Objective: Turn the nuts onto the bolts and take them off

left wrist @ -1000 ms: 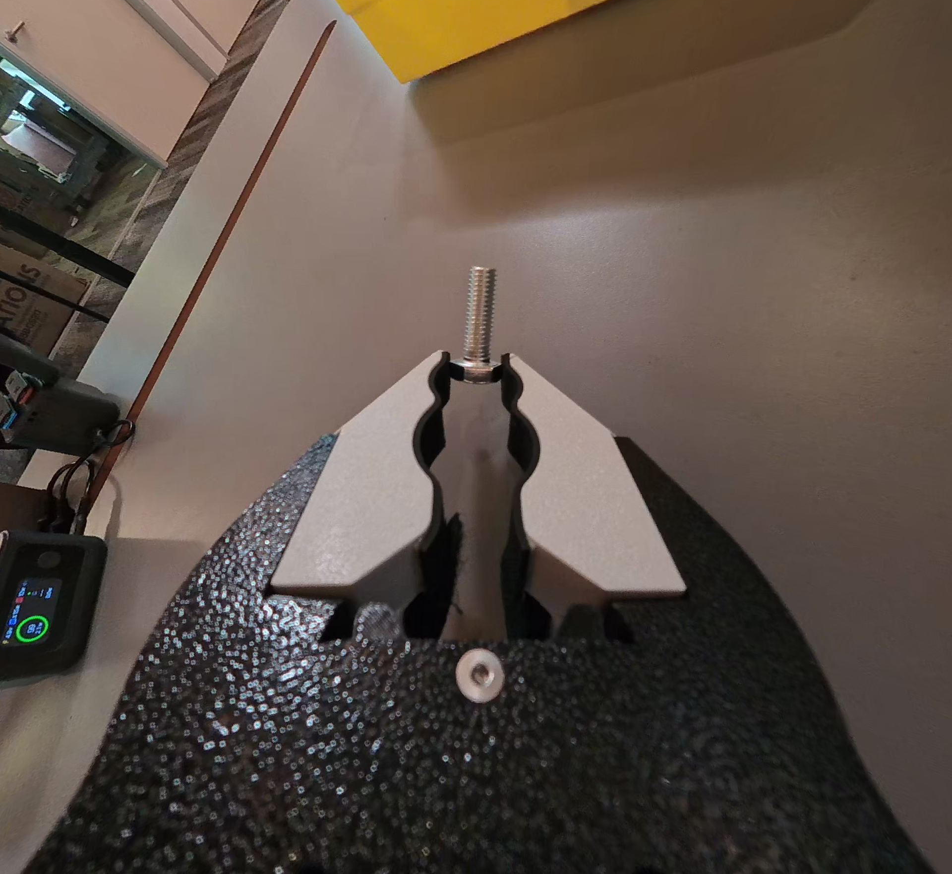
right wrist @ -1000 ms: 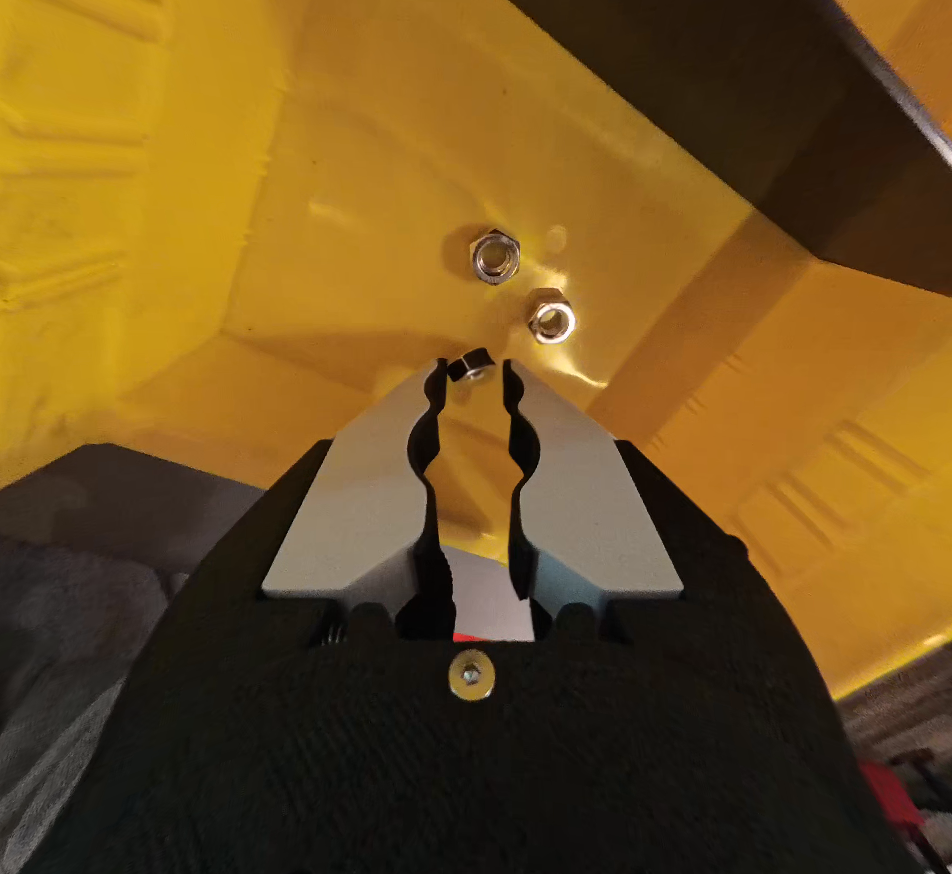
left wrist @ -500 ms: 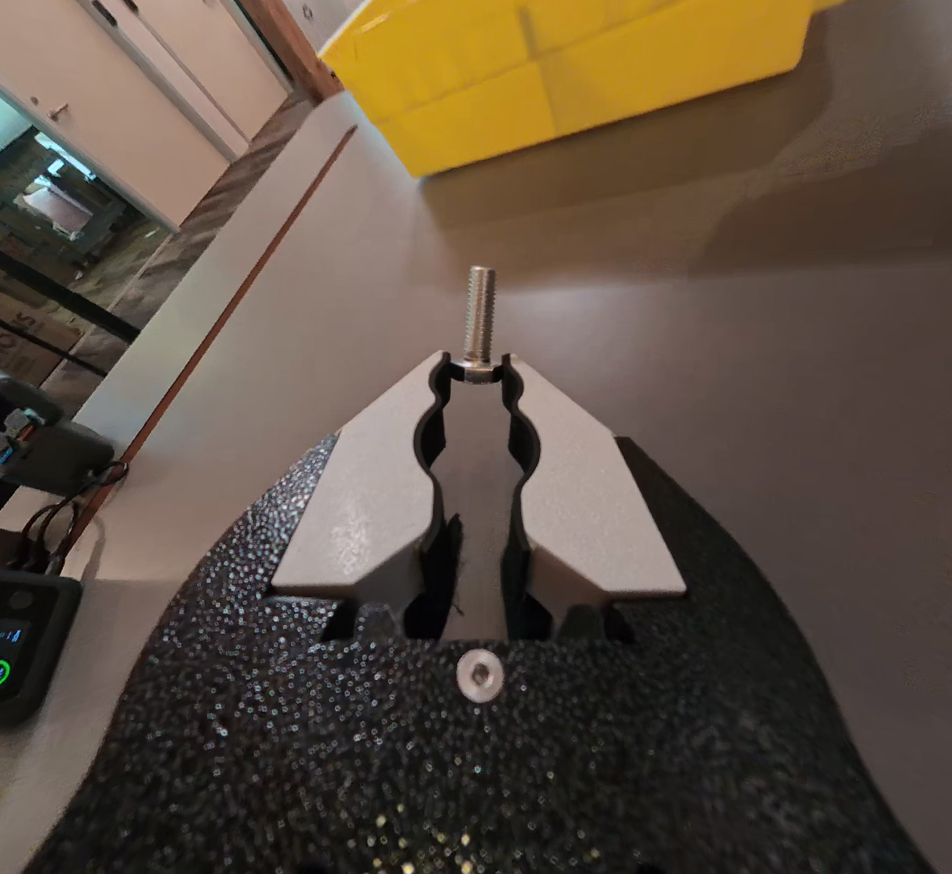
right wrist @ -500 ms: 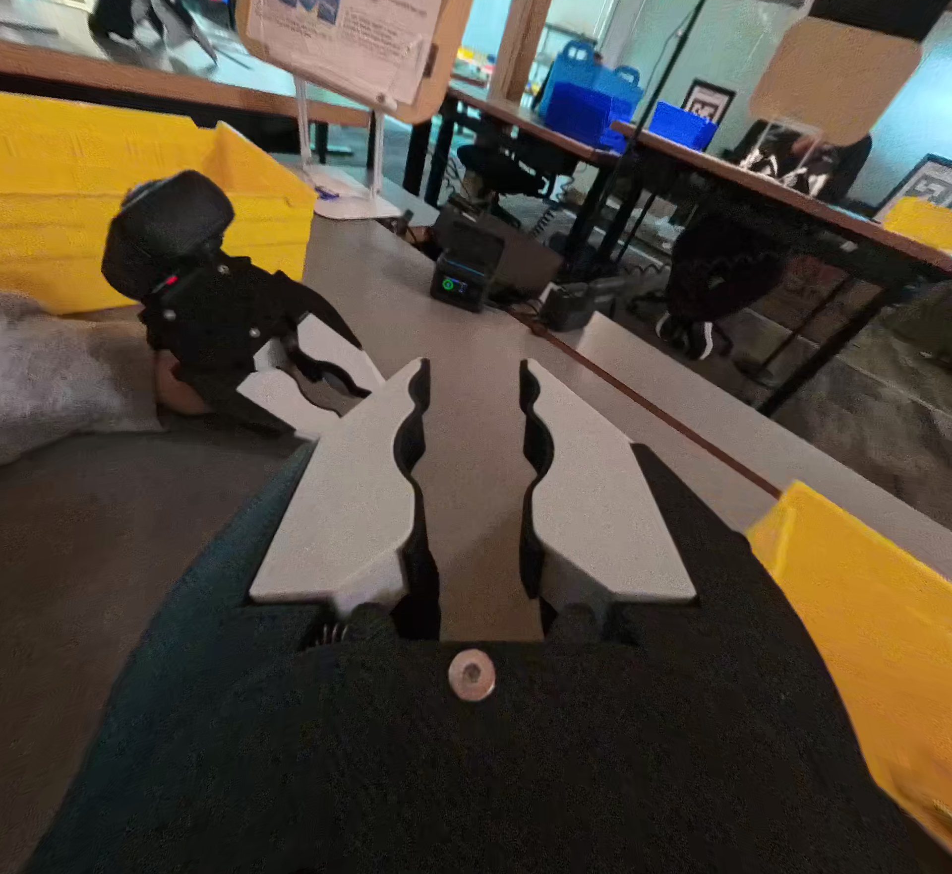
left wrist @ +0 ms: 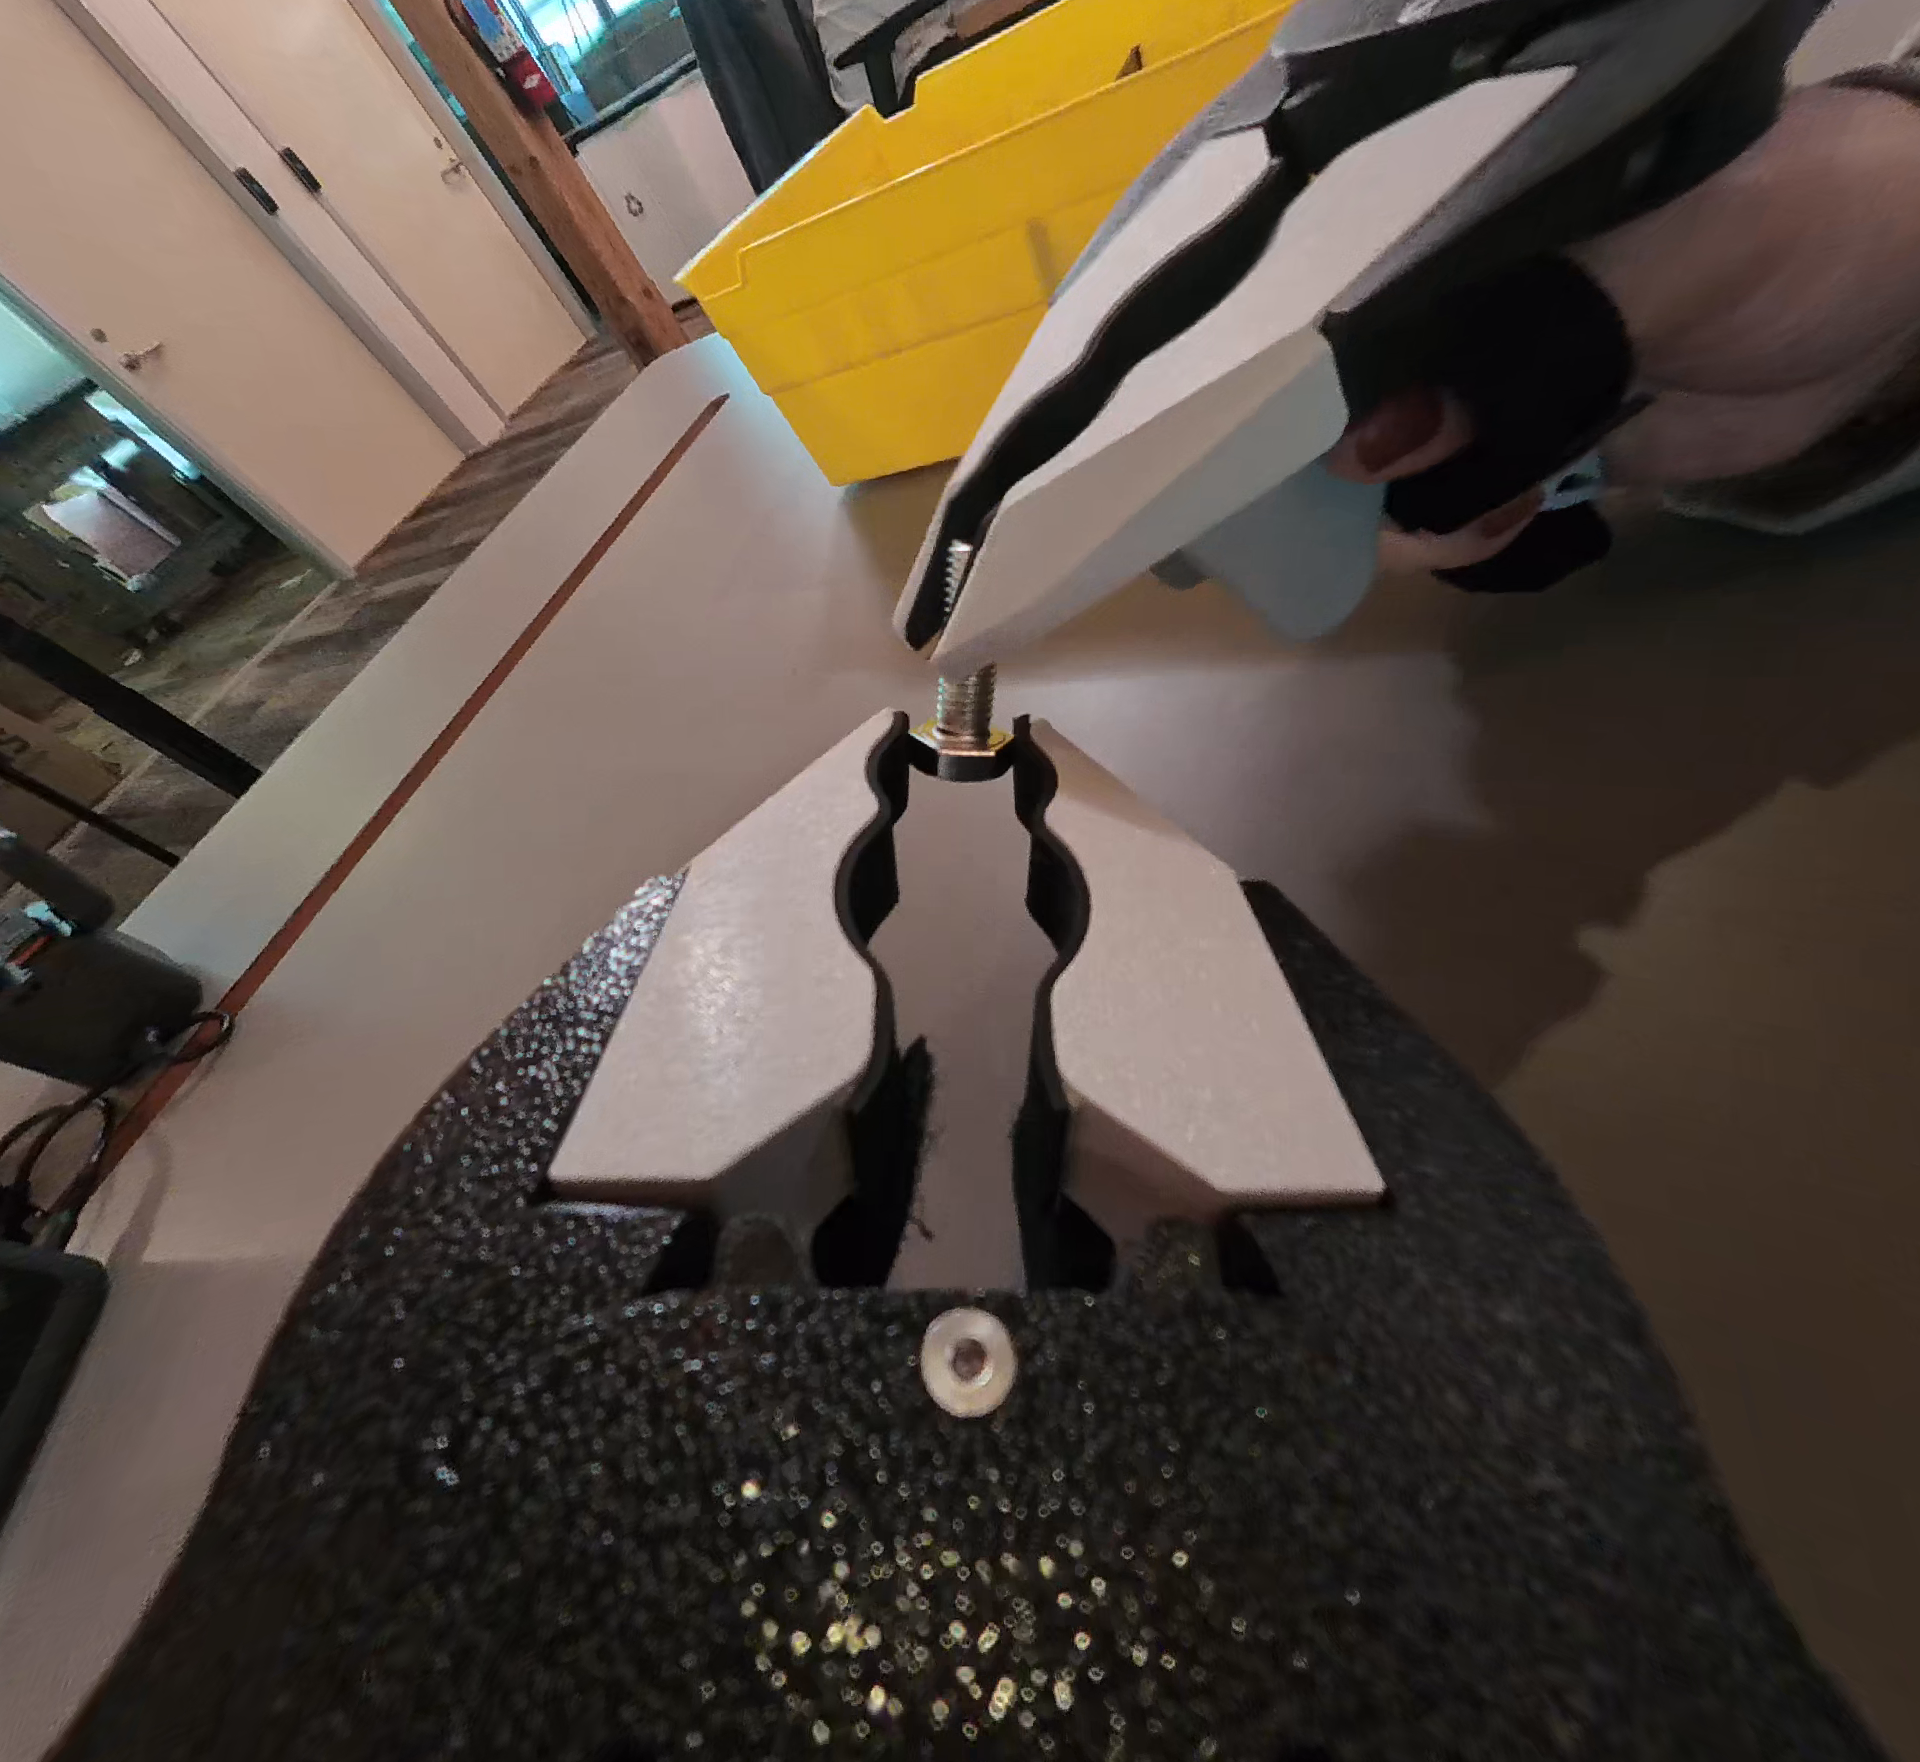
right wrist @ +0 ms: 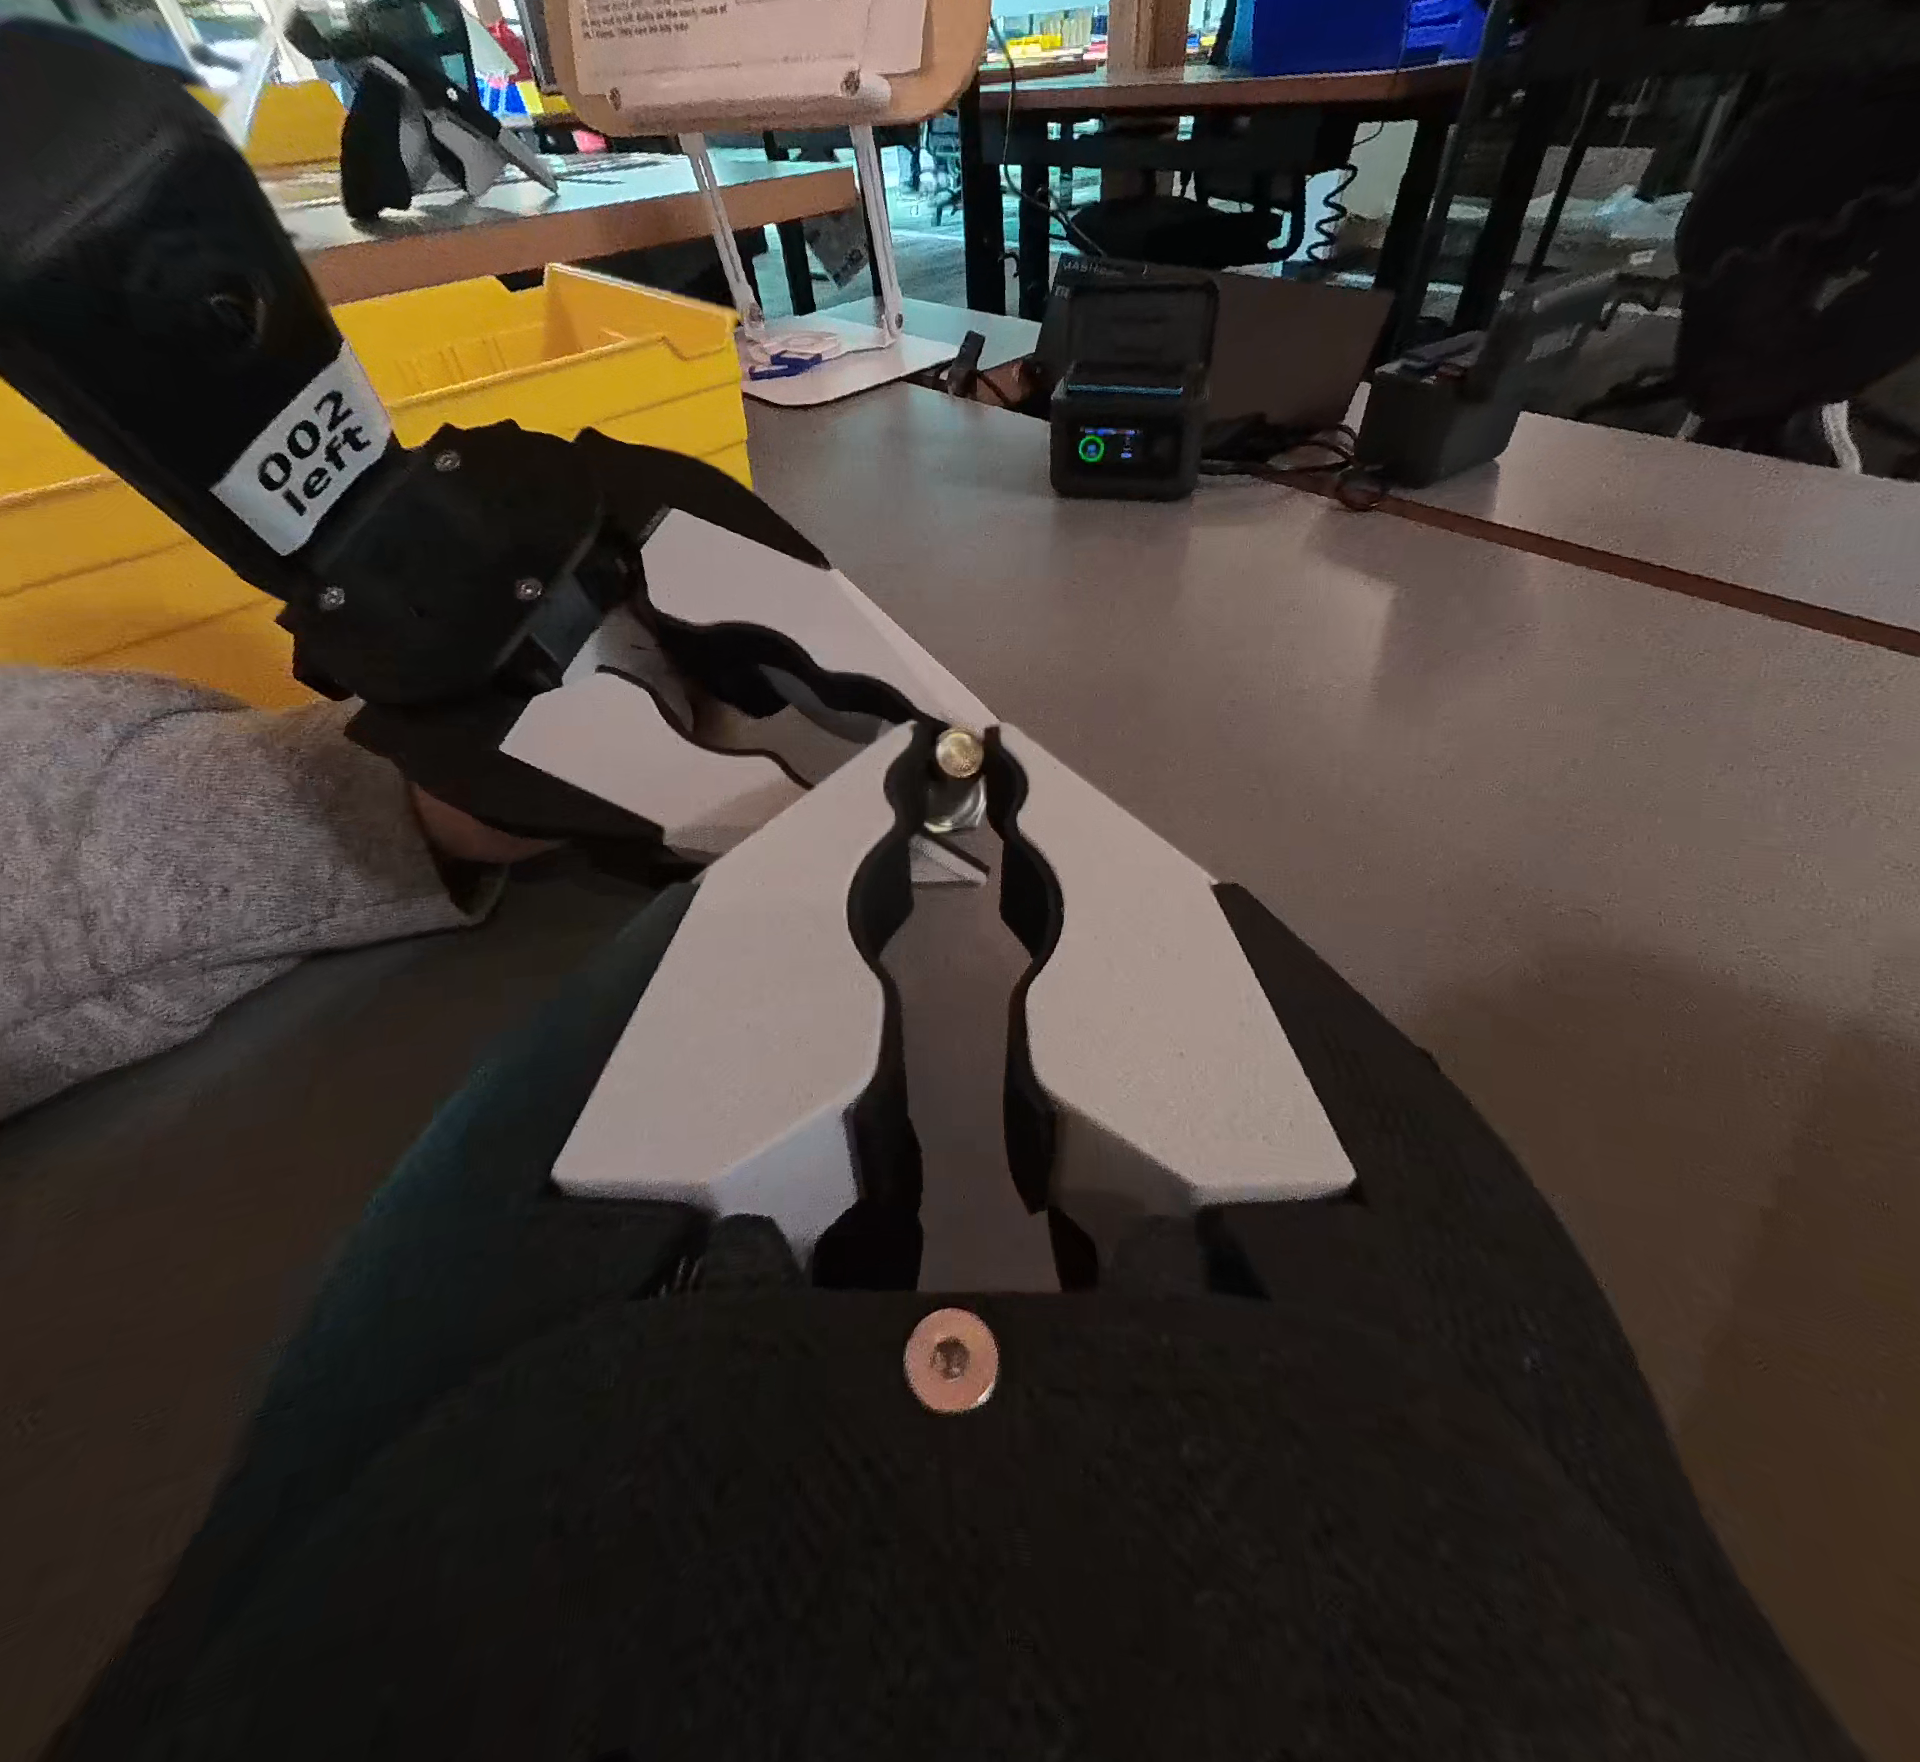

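The bolt is clamped by its head in the left tongs. The right tongs are closed narrowly around the bolt's threaded tip; whether a nut is held there cannot be told. If the right tongs are tilted off the bolt's axis, cross-threading or a drop onto the worktop is likely.

From the left gripper we look low and close along its fingers toward the yellow bin. From the right gripper we face across the table. Both views share the bolt at their tips.
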{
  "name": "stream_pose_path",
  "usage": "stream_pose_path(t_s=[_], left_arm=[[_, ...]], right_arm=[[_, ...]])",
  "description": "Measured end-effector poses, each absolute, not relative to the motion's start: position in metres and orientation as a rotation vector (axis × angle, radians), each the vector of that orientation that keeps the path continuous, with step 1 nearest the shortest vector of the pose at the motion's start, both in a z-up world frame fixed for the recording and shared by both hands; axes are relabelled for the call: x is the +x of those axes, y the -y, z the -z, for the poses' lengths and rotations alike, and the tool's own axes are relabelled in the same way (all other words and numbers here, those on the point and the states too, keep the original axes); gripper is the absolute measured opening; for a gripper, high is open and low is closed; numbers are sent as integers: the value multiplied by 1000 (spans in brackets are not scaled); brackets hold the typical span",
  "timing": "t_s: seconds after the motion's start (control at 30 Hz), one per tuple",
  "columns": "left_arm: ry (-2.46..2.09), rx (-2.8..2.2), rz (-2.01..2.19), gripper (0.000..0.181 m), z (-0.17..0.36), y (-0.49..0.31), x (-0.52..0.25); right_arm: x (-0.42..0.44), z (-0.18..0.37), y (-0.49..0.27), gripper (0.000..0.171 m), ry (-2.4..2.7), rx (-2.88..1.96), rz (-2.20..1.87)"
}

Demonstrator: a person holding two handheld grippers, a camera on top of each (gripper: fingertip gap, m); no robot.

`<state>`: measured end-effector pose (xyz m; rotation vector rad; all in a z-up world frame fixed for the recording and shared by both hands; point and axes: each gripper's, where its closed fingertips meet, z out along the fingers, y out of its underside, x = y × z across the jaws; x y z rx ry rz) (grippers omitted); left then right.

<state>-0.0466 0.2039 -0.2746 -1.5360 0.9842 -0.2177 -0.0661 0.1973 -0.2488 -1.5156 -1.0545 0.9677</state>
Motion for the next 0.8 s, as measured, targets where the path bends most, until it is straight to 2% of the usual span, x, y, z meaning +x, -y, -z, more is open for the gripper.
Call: stream_pose_path(t_s=[0.07,0.13,0.2,0.3,0.4,0.6,0.8], left_arm=[[-967,-1479,184,19,268,-205,-45],[-932,-1476,146,35,265,-210,-48],[-907,-1500,126,42,266,-214,-53],[-882,-1506,113,45,265,-216,-57],[-885,-1513,95,47,266,-218,-57],[-910,-1531,61,47,272,-219,-55],[-909,-1546,70,46,273,-219,-56]], right_arm=[[-62,244,-199,12,1087,-1546,-927],[-47,240,-216,8,1116,-1637,-729],[-24,220,-237,8,1115,-1673,-543],[21,187,-282,8,1056,-1726,-300],[73,176,-337,8,997,-1838,-78],[127,204,-408,8,1047,-2101,125],[153,256,-438,8,1109,-2353,168]])
